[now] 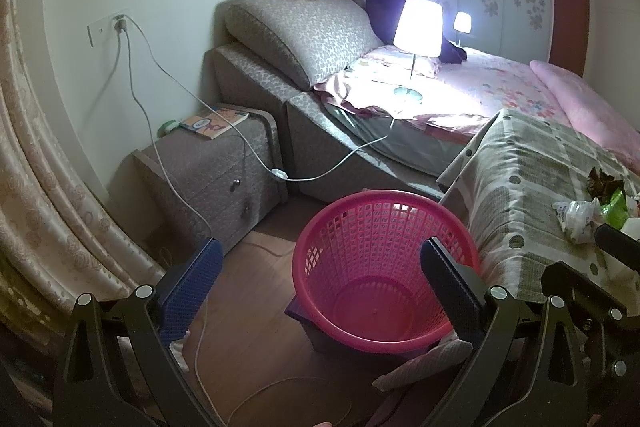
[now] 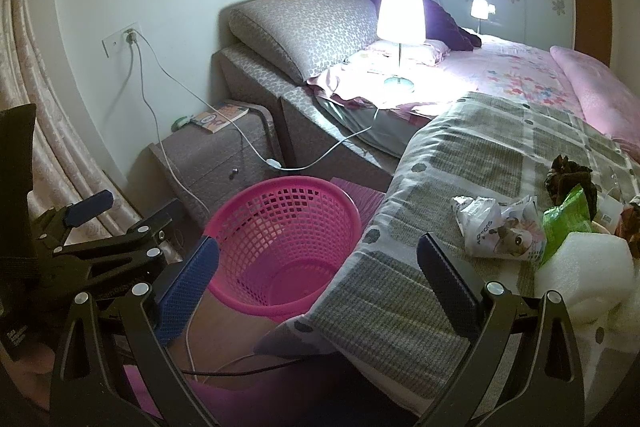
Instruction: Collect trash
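Left tool (image 1: 320, 263): jaws wide, nothing held, poised above the pink mesh basket (image 1: 384, 271), which stands empty on the floor just beside the bed's near edge. Right tool (image 2: 318, 261): jaws wide, nothing held, straddling the basket rim and the grey checked blanket (image 2: 460, 187).

The trash lies on that blanket, ahead and to the right of the right tool: a crumpled white plastic bag (image 2: 496, 227) nearest, a green wrapper (image 2: 568, 223) touching it, a dark crumpled wrapper (image 2: 568, 175) just beyond. The right tool is judged nearer; the basket lies to its left.

Beyond: a nightstand (image 1: 216, 163), a lit lamp (image 1: 418, 27) on the bed.
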`<state>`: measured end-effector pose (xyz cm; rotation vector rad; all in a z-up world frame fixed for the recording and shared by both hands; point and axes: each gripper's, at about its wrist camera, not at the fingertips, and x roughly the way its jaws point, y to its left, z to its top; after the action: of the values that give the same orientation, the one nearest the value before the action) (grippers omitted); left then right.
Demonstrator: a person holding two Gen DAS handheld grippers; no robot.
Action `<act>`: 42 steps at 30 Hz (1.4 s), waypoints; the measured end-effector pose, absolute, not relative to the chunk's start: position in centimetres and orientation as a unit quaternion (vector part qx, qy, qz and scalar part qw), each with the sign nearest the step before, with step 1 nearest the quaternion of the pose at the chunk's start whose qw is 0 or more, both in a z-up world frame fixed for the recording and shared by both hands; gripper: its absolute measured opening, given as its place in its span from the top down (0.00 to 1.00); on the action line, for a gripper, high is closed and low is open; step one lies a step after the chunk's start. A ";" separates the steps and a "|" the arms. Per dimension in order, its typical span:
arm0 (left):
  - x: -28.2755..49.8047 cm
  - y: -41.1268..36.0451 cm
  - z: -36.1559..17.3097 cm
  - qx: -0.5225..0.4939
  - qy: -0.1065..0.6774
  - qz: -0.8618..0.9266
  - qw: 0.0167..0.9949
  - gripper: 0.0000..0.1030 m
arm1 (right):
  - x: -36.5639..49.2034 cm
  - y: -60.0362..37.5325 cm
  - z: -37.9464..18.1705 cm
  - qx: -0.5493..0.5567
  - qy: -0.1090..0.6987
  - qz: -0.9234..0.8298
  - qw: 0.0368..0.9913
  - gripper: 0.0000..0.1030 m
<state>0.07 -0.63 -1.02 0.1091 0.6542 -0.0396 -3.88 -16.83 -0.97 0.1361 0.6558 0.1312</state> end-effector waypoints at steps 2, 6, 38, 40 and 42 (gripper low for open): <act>0.0 -0.7 -1.1 0.054 0.321 -0.019 0.945 0.08 | -3.9 -16.9 -1.0 0.067 0.322 0.064 0.942 0.06; 0.1 -0.6 -1.0 0.054 0.321 -0.020 0.945 0.08 | -3.9 -16.7 -1.0 0.067 0.321 0.065 0.942 0.06; 0.0 -0.3 -1.4 0.056 0.323 -0.022 0.944 0.08 | -3.9 -16.8 -1.0 0.068 0.322 0.064 0.942 0.06; -0.1 0.2 -1.8 0.056 0.324 -0.024 0.944 0.08 | -3.9 -16.8 -1.0 0.069 0.322 0.064 0.942 0.06; -0.2 0.4 -2.0 0.057 0.325 -0.025 0.944 0.08 | -3.9 -16.8 -1.0 0.069 0.322 0.064 0.942 0.06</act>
<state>-0.21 0.38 -1.99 0.1159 0.6618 -0.0516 -3.90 -16.84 -0.97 0.1407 0.6568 0.1311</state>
